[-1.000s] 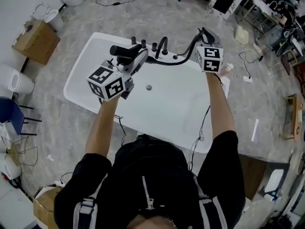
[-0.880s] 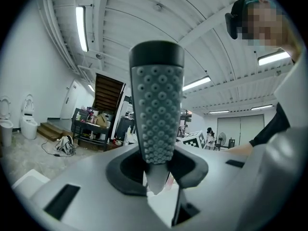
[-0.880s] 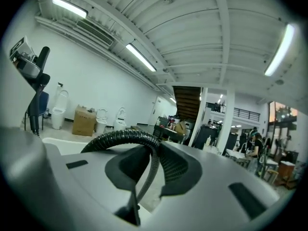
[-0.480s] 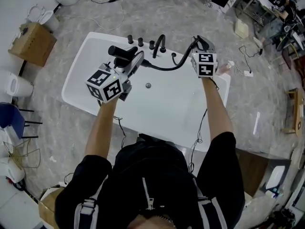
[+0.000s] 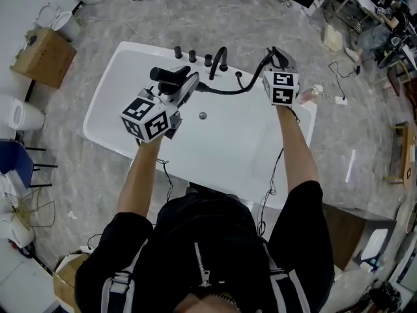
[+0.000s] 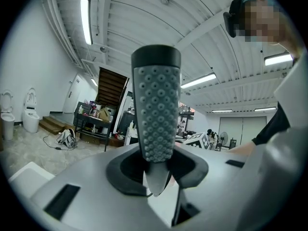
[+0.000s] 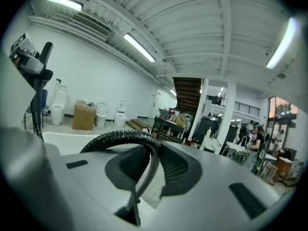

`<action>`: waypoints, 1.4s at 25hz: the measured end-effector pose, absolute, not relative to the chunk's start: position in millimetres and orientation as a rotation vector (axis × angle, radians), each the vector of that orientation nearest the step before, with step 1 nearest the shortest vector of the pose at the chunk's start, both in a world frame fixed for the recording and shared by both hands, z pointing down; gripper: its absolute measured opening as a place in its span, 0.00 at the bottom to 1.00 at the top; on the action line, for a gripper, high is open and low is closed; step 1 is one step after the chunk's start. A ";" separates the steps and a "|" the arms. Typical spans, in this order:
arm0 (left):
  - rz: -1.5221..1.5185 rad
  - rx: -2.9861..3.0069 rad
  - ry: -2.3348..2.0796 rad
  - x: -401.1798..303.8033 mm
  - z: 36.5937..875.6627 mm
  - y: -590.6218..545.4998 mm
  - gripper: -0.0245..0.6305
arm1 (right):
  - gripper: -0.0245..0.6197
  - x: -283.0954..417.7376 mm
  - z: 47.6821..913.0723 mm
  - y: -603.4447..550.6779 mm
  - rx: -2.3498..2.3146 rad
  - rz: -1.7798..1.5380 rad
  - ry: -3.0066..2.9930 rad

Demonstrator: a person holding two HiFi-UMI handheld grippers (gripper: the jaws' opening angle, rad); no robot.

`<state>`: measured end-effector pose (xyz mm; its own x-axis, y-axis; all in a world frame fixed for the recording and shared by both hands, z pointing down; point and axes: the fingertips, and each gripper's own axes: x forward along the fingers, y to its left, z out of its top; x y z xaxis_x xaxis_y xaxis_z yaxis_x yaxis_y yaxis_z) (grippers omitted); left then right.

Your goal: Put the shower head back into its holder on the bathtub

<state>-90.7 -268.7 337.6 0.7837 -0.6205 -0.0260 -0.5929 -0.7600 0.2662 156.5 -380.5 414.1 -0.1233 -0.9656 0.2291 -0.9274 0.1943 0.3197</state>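
The black shower head [image 5: 167, 75] lies crosswise over the white bathtub [image 5: 104, 103], held in my left gripper [image 5: 186, 85], which is shut on it. In the left gripper view its grey nubbed face [image 6: 156, 105] stands upright between the jaws of my left gripper [image 6: 155, 174]. Its black ribbed hose [image 5: 228, 91] runs right to my right gripper [image 5: 277, 56], which is shut on the hose. The right gripper view shows the hose [image 7: 126, 137] looping out of my right gripper [image 7: 144, 179]. A short black post [image 5: 238, 75] stands on the far rim between both grippers.
Three black knobs [image 5: 192, 56] and a curved black spout [image 5: 221, 59] line the tub's far rim. The drain [image 5: 202, 116] sits in the tub floor. A cardboard box [image 5: 45, 56] and toilets [image 5: 23, 113] stand at left. Cables [image 5: 335, 90] lie on the floor at right.
Both grippers have sunk a little toward the tub's far rim, carrying the shower head and the hose with them. Neither grip has changed.
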 end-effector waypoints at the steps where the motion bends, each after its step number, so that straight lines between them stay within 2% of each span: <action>1: -0.174 2.730 -0.948 -91.8 336.7 -270.0 0.23 | 0.15 157.6 403.8 -381.2 1.799 -0.169 -2.100; 7: -0.191 2.717 -0.955 -93.0 335.0 -289.3 0.23 | 0.15 155.7 370.2 -398.7 1.845 -0.286 -2.103; 30: -0.103 2.704 -0.970 -86.2 363.7 -309.6 0.23 | 0.15 152.9 528.7 -402.4 1.620 0.114 -2.049; 35: -0.098 2.702 -0.986 -92.0 362.7 -310.7 0.23 | 0.15 158.3 527.8 -404.8 1.647 0.107 -2.041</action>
